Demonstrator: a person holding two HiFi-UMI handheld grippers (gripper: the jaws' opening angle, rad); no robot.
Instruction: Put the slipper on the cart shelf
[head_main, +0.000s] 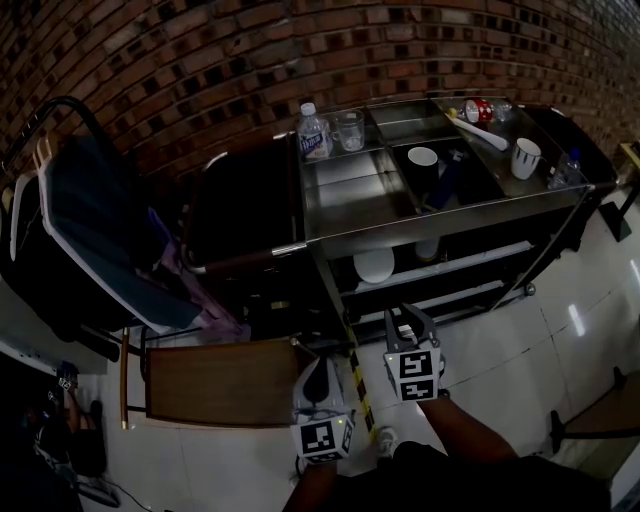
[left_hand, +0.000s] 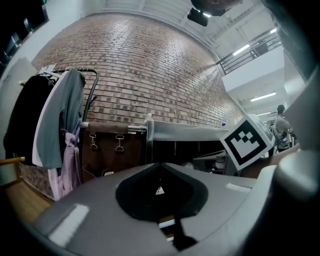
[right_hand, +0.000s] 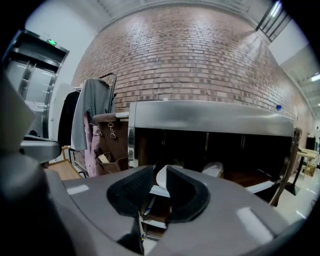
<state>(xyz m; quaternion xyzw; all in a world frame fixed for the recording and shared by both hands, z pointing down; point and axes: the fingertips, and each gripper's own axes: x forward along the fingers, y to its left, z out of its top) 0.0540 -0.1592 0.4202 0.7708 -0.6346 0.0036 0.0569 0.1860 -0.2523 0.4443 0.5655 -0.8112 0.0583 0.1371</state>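
Right gripper view: a white slipper (right_hand: 217, 169) lies on the cart shelf (right_hand: 257, 186). The right hand-held gripper (right_hand: 160, 175) is slightly spread and empty, the left hand-held gripper (left_hand: 160, 172) pressed together. A careless nudge could knock the slipper off.

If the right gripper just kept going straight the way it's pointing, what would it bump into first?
Most likely the white slipper lying in the cart: it shows right through the gap between the right gripper's jaws. Depth is unclear, though.
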